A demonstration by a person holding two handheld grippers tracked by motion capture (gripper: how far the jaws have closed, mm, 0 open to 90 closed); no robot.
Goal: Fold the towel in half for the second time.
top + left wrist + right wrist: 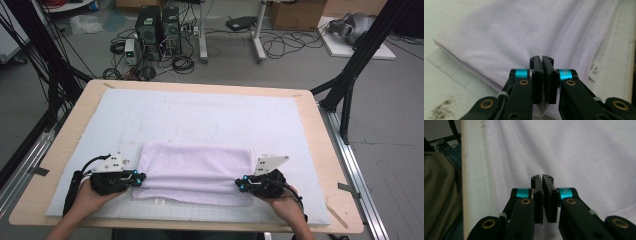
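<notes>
A pale lavender towel (195,172) lies folded into a wide rectangle on the near half of the white mat (200,110). My left gripper (138,178) is at the towel's left edge near the front corner, its jaws pressed together on the cloth. In the left gripper view the towel (524,32) spreads out ahead of the closed left gripper (542,58), and a small label (595,70) shows at the hem. My right gripper (241,184) pinches the right edge by the front corner. The right gripper (542,177) is shut with towel (586,157) fabric around its tips.
The mat covers most of a wooden table (70,135). Black frame posts (350,70) stand at both far sides. Computer towers (157,27), cables and a cardboard box (295,12) are on the floor beyond. The table's front edge (472,182) runs close beside my right gripper.
</notes>
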